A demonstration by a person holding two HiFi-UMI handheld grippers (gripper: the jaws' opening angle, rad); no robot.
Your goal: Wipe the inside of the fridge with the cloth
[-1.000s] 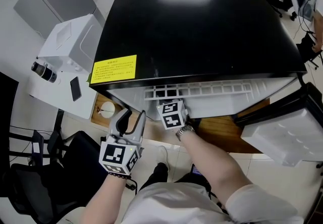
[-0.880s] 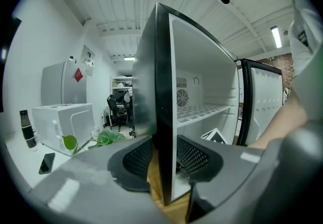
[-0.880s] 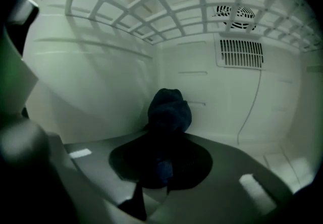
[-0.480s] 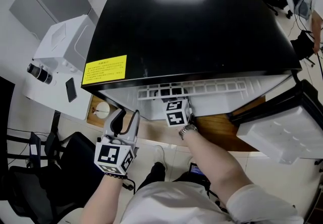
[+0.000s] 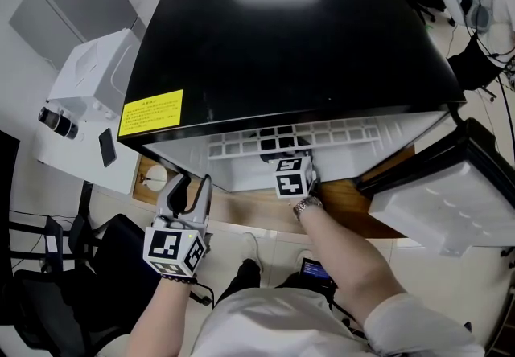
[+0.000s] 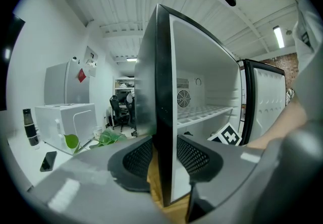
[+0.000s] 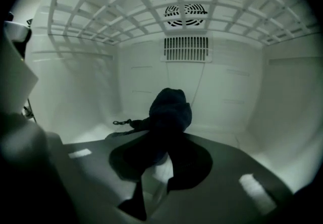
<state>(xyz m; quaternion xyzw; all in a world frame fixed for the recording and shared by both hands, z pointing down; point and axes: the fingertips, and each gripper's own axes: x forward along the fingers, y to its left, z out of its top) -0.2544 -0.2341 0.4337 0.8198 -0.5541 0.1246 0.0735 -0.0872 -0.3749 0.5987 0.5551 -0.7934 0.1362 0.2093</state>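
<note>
The black fridge [image 5: 290, 42] stands open toward me, its white inside [image 7: 227, 97] lit. My right gripper [image 7: 156, 152] reaches into the lower compartment and is shut on a dark cloth [image 7: 170, 109]. The cloth bunches out ahead of the jaws, low near the compartment floor. In the head view only its marker cube [image 5: 294, 177] shows, under the white wire shelf [image 5: 290, 142]. My left gripper [image 5: 187, 189] hangs outside by the fridge's front left corner, open and empty. The black front edge of the fridge [image 6: 162, 117] shows beyond the gap between its jaws.
The fridge door [image 5: 451, 203] stands open at the right. A wooden platform [image 5: 257, 207] lies under the fridge. At the left are a white appliance [image 5: 96, 82], a phone [image 5: 106, 146] and a dark bottle [image 5: 55, 122]. A vent [image 7: 185, 49] and fan grille [image 7: 185, 15] mark the back wall.
My right gripper has slid to the right inside the fridge with the cloth. The left gripper has stayed where it was.
</note>
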